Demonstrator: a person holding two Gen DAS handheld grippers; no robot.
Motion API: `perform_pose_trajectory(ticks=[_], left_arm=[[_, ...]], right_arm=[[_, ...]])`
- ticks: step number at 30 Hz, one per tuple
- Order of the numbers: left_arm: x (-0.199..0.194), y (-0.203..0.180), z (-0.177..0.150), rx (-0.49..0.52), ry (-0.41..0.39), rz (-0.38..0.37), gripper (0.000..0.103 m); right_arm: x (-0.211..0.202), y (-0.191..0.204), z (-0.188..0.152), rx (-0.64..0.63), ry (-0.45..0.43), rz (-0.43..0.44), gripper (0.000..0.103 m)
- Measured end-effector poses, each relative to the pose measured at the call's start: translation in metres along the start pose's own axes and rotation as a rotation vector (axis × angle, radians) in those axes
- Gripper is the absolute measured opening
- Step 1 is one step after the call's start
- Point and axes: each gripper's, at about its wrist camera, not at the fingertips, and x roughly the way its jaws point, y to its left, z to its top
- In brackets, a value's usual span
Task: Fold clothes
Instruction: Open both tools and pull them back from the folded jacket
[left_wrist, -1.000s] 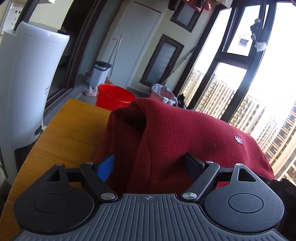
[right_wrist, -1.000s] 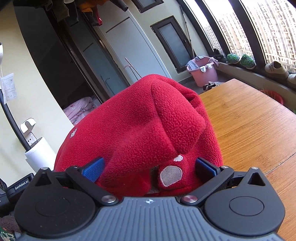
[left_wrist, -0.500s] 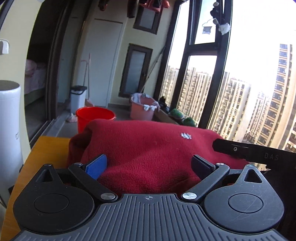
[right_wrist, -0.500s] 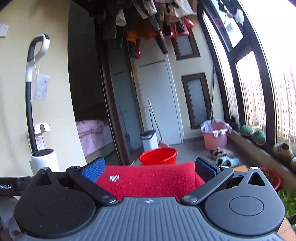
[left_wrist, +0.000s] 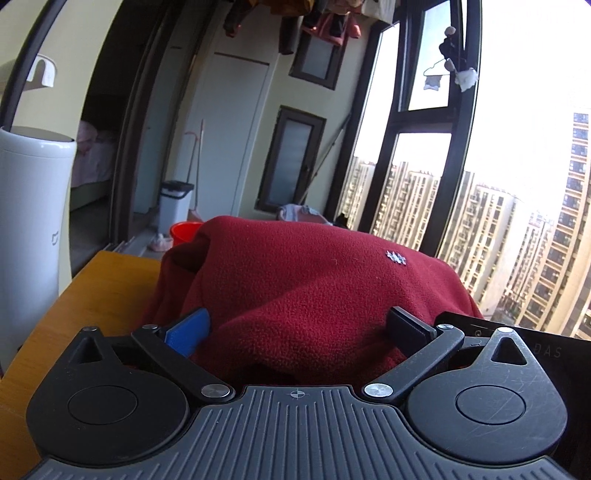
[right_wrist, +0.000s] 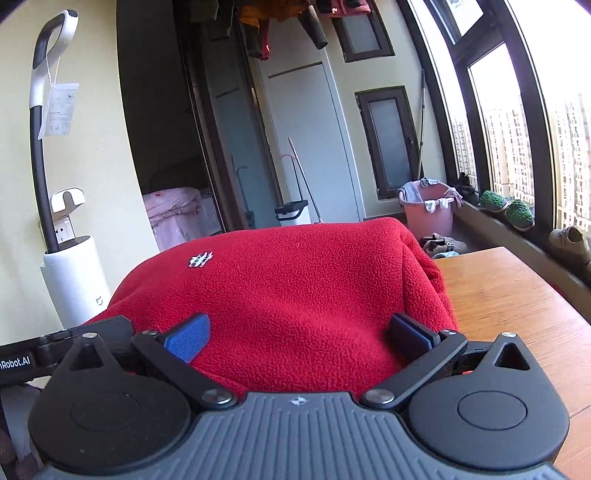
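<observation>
Fleece (left_wrist: 303, 295) bunched on the wooden table (right_wrist: 509, 295) by tall windows (right_wrist: 517, 122), spread fingers of both grippers pressed into it

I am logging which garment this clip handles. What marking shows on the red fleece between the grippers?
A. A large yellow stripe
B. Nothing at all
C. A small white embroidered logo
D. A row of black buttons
C: a small white stitched logo sits on the red fleece, seen from both wrist views.
</observation>
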Motion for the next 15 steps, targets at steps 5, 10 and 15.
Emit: perform_pose_trajectory(ticks=[5,10,15], left_arm=[[-0.030,-0.018,-0.011,0.057,0.019,0.084,0.103],[-0.064,-0.051,-0.026,0.147,0.034,0.113,0.103],[-0.089,-0.066,-0.037,0.128,0.028,0.133,0.103]], right_arm=[[-0.030,0.025,-0.014,-0.108,0.017,-0.108,0.103],[-0.058,0.037,-0.029,-0.116,0.083,-0.179,0.103],[-0.090,0.035,-0.038,-0.063,0.063,-0.186,0.103]])
